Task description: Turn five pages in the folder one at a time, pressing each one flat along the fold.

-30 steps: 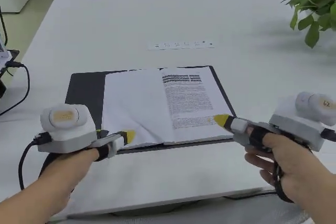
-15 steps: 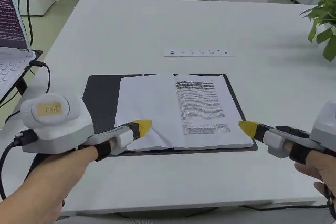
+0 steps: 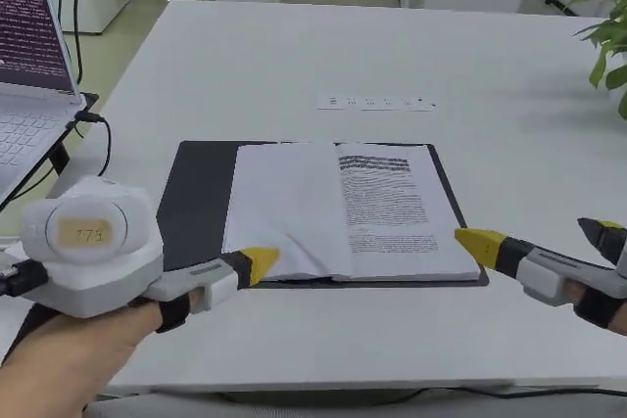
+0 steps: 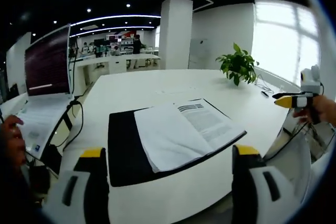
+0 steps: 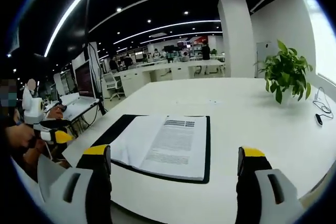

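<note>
A black folder (image 3: 196, 203) lies open on the white table, its white pages (image 3: 333, 208) spread flat, with printed text on the right page. My left gripper (image 3: 250, 263) hovers at the folder's front left edge, over the left page's lower corner. My right gripper (image 3: 539, 237) hangs just off the front right corner, apart from the page. The left gripper view has the left gripper (image 4: 168, 153) wide open before the folder (image 4: 123, 145). In the right gripper view my right gripper (image 5: 174, 151) is also open and holds nothing, facing the folder (image 5: 118, 129).
An open laptop (image 3: 29, 66) with a cable (image 3: 93, 124) stands at the table's left edge. A white strip (image 3: 377, 102) lies beyond the folder. A potted plant (image 3: 612, 46) sits at the far right.
My right gripper has drawn back to the right, off the right page's lower corner, and its jaws now stand apart. The head camera has shifted, bringing the laptop into view.
</note>
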